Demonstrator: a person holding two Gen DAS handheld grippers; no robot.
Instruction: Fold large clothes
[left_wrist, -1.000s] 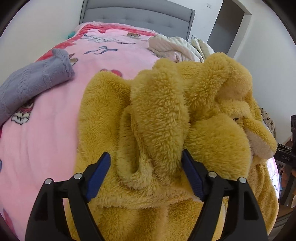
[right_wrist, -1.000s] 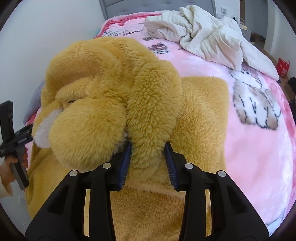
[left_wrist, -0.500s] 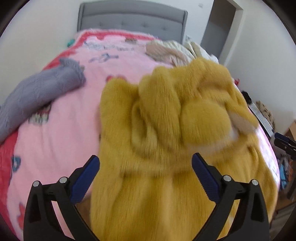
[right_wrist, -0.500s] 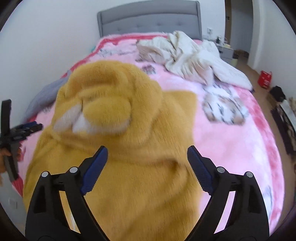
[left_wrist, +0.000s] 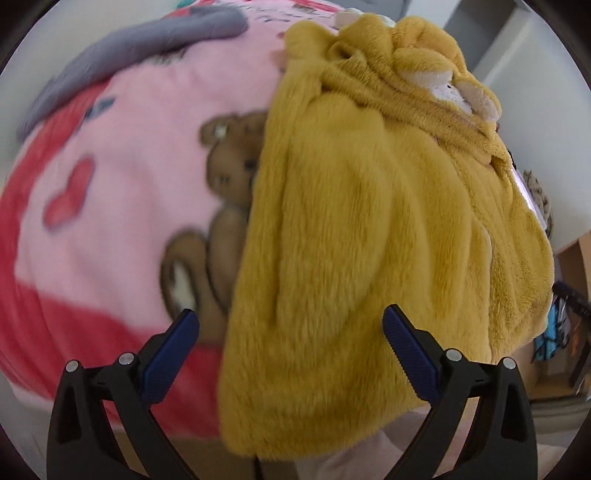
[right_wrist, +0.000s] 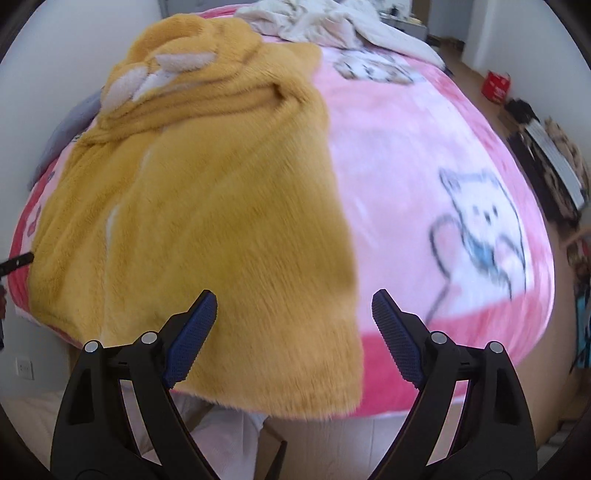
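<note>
Bedding first: the pink plush blanket printed with bears and hearts (left_wrist: 122, 192) covers the whole bed, and its near hem now shows in both wrist views, where a second ago you saw only the middle of the bed. On it lies the mustard-yellow fluffy hooded garment (left_wrist: 351, 229), spread lengthwise, hood with cream ear patches at the far end, bottom hem hanging just over the near edge of the bed. A second ago that hood was bunched up between your jaws; now it rests flat on the garment's own back, let go.

Your left gripper (left_wrist: 291, 354) is spread wide, blue pads clear of the fleece, with the garment's left edge passing between them below. Your right gripper (right_wrist: 293, 334) is likewise wide apart and pinching nothing, where a second ago it clamped a fold of fleece; the garment's right hem corner sits under it.

To the right of the garment, the blanket is bare as far as the white cat print (right_wrist: 480, 229). To the left, the brown bear print (left_wrist: 225, 177) is half covered by the garment's edge. A grey knitted garment (left_wrist: 140, 44) lies at the far left, well apart. A crumpled cream quilt (right_wrist: 332, 22) sits near the head of the bed, beyond the hood.
</note>
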